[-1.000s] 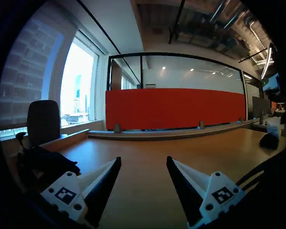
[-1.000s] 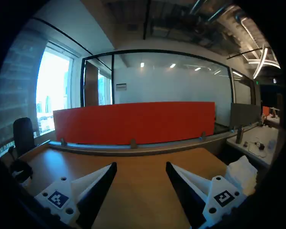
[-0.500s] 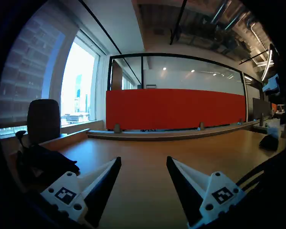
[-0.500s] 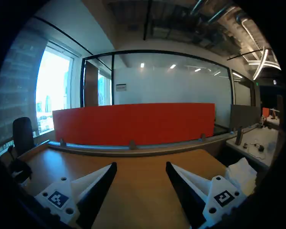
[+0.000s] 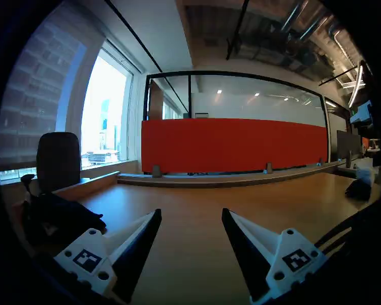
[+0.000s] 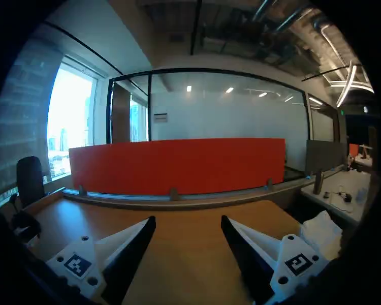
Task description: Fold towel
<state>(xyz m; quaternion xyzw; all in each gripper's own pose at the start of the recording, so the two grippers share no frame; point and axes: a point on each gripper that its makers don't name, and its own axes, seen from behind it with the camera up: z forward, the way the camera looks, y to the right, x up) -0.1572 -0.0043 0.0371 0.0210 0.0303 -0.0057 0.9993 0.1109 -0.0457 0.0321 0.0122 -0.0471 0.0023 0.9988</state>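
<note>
a: left gripper (image 5: 190, 229) hovering over the long brown wooden desk (image 5: 200, 198), its two white wedge fingers spread wide, nothing between them.
b: and dead ahead, the wide red divider panel (image 5: 233, 145) stands along the desk's far edge.
a: right gripper (image 6: 188, 236), same story: fingers parted, bare wood in the gap, facing that red panel.
b: where's the towel?
a: the crumpled white towel (image 6: 322, 235) sits on the near side of the red panel, out past its right end, at the desk's right edge. it's just beside the right gripper's right-hand finger. whether they touch, can't tell.
b: not folded, then. a bunched heap.
a: yes. left of the red panel in the left gripper view there's a black high-backed office chair (image 5: 57, 160) by the bright window (image 5: 101, 122), and a dark lumpy bundle (image 5: 58, 218) on the desk nearer than the chair.
b: behind the red panel, a glass wall (image 5: 251, 96).
</note>
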